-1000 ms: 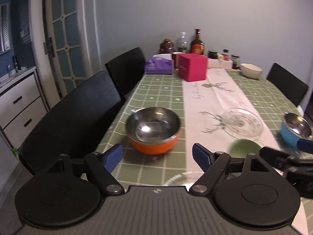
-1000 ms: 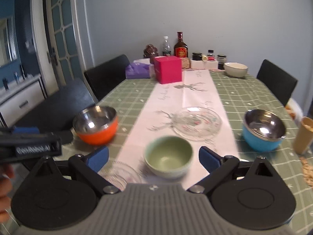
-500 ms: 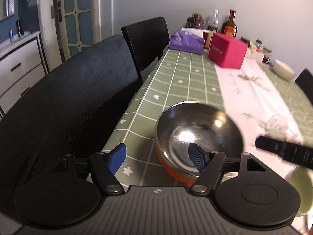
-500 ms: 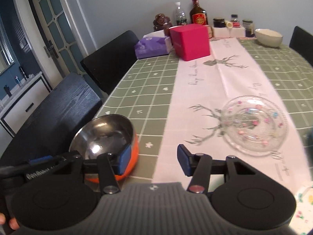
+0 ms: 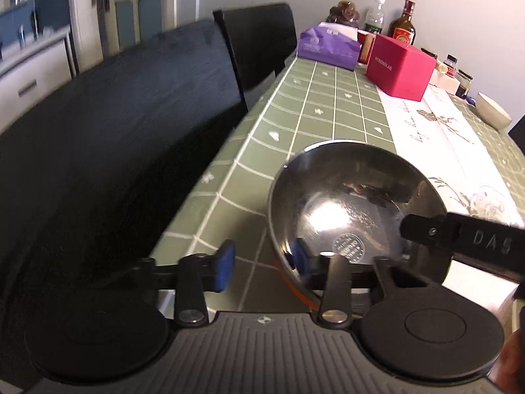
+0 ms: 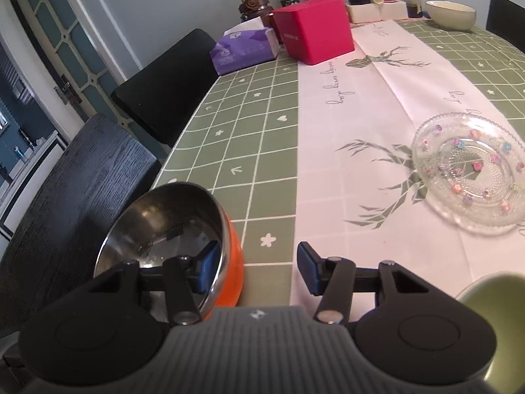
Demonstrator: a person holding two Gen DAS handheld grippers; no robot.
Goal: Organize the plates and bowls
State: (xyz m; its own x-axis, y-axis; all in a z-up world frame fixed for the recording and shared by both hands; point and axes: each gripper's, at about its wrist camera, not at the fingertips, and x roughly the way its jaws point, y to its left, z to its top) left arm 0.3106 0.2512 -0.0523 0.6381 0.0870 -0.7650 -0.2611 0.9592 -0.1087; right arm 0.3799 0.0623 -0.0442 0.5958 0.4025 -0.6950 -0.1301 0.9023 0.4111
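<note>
Left wrist view: the left gripper [image 5: 261,261] has closed in since half a second ago, and the orange bowl [image 5: 354,210] with its shiny steel lining now fills the space ahead. Both fingers are spread across the bowl's near rim, one blue pad [image 5: 224,261] outside and one inside, not pinching. One black bar of the other tool [image 5: 466,243] crosses the bowl's right side.

Right wrist view: the right gripper [image 6: 257,271] has likewise dropped closer. Its fingers are spread astride the same bowl's [image 6: 170,243] right wall, left pad inside. Beyond the right finger lies one round, beaded glass plate [image 6: 469,170]; one matte green bowl [image 6: 492,290] sits right of the fingers. The checked tablecloth [image 6: 256,144] carries one pink box [image 6: 315,31].
</note>
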